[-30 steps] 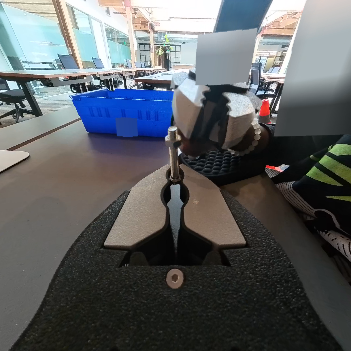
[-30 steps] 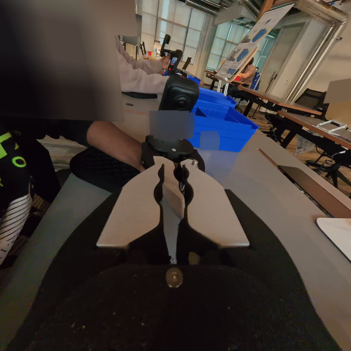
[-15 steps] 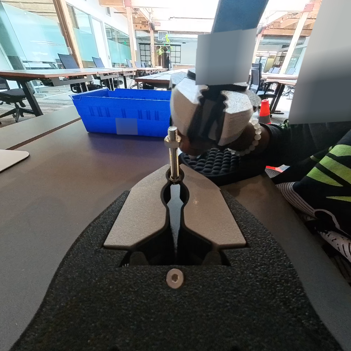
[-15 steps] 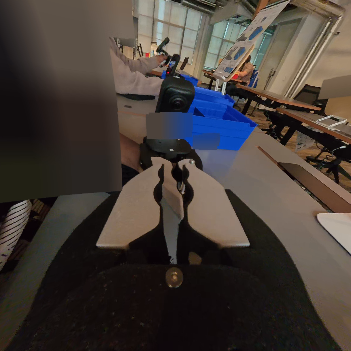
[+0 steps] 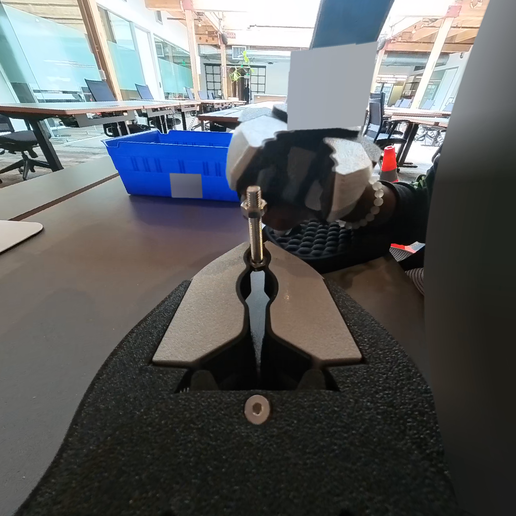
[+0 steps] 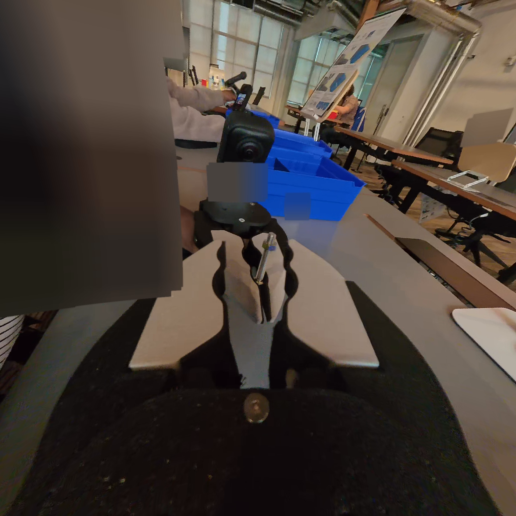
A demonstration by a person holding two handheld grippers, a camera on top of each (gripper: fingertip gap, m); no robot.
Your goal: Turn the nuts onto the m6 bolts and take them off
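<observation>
Bolt (image 5: 256,234) is standing upright at the tip of the left gripper (image 5: 257,261), its lower end pinched in the small notch between the two grey fingers (image 5: 212,312), which are pressing together around it. A nut (image 5: 253,206) is sitting high on the threaded shank, with a short length of thread showing above it. Both are being held above the dark table (image 5: 83,279), just in front of a black honeycomb mat (image 5: 315,240).

In the right wrist view the same bolt (image 6: 264,262) is leaning slightly, and the nut (image 6: 268,245) is showing near its upper end. The right gripper (image 6: 255,251) is spreading wide: its fingers (image 6: 192,301) are lying to either side of the bolt with clear space on both sides, neither pad touching bolt or nut. In the left view the right gripper (image 5: 301,173) is facing the camera just beyond and to the right of the nut, with its jaws apart and a beaded bracelet (image 5: 371,206) showing on the wrist behind it.

A blue bin (image 5: 173,164) is resting farther back on the table. A pale rounded pad (image 6: 488,335) is lying at the table's edge.
</observation>
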